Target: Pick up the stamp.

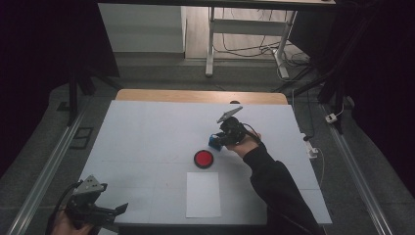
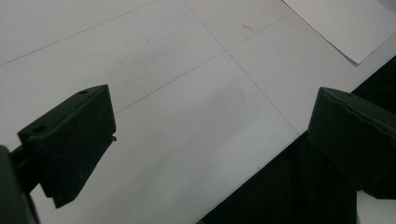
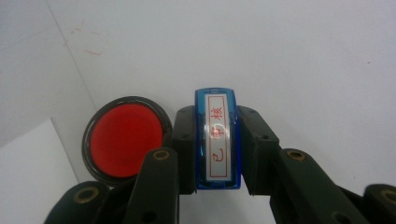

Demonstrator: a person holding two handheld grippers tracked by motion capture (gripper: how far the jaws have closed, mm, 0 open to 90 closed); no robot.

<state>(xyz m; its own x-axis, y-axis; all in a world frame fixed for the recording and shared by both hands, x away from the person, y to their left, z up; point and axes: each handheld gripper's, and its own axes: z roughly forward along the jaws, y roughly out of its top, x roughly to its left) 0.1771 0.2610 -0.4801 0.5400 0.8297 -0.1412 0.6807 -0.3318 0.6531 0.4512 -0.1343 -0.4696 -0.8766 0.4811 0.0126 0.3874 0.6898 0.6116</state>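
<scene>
Blue stamp (image 3: 217,138) sat clamped between the right gripper's (image 3: 217,149) jaws, just beside the red ink pad (image 3: 125,137) on the white worktop (image 1: 147,132); left gripper (image 2: 210,140) hung wide open, holding nothing.

Setting: lab or test room. Evidence: white gridded counter (image 1: 147,142) on a wooden top, dark curtains to left and right, metal floor rails (image 1: 46,166), grey carpet, white metal desk frame (image 1: 244,29) at far side with loose black cables (image 1: 244,49) beneath.
</scene>
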